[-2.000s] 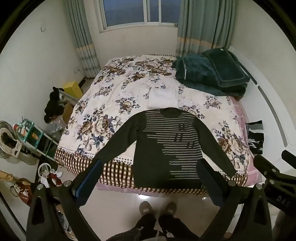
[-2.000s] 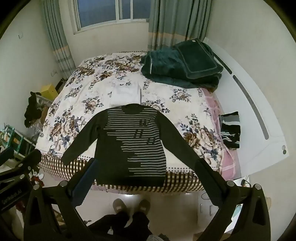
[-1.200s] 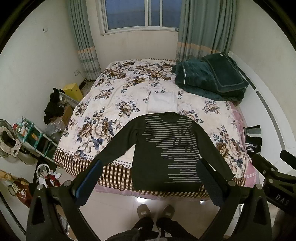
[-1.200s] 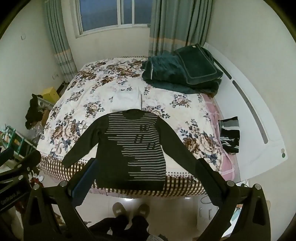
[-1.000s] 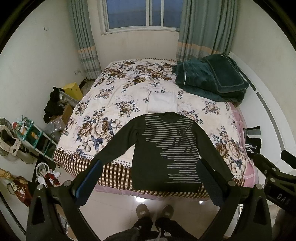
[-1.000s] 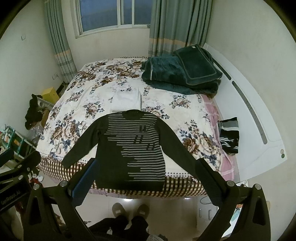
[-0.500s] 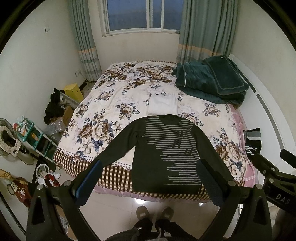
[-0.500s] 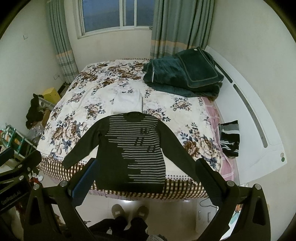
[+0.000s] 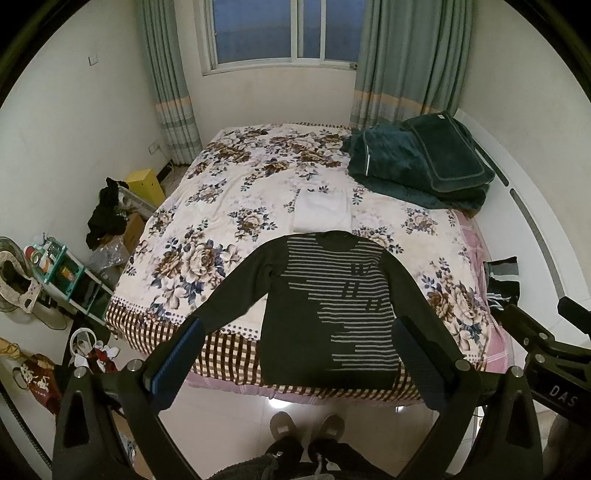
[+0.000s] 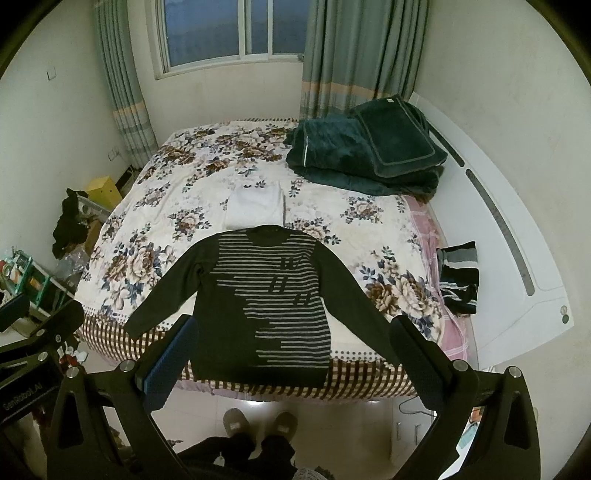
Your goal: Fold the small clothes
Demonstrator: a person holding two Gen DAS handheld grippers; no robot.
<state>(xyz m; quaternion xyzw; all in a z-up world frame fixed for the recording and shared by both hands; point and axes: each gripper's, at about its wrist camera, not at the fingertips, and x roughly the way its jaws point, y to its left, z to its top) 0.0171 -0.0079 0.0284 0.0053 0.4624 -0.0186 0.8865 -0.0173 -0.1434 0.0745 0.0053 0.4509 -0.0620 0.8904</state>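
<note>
In the left wrist view, we are observing the left gripper (image 9: 297, 360) held above the floor at the foot of the bed (image 9: 207, 206), its two fingers spread wide apart and holding nothing. The dark striped sweater (image 9: 328, 306) is lying face up and flat on the near end of the floral bedspread, collar toward the window (image 9: 280, 29), both sleeves angled outward, its hem hanging just over the bed's checked edge. We are noting a folded white garment (image 9: 321, 210) lying just beyond the collar, and a heap of dark green blankets (image 9: 417, 162) sitting at the far right corner of the bed. A striped dark garment (image 9: 502, 280) is resting at the bed's right side. The other gripper's frame is showing at the right edge of this view. The person's slippers (image 9: 306, 428) are standing on the tiled floor below the sweater's hem. In the right wrist view, we are observing the right gripper (image 10: 291, 360), likewise with fingers spread wide and gripping nothing, positioned short of the bed. The sweater (image 10: 266, 299) is appearing here in the same flat layout, untouched by either tool, with the white garment (image 10: 255, 208) beyond its collar and the green blankets (image 10: 365, 155) at the far right. A cluttered shelf (image 10: 29, 280) is standing by the left wall.
</note>
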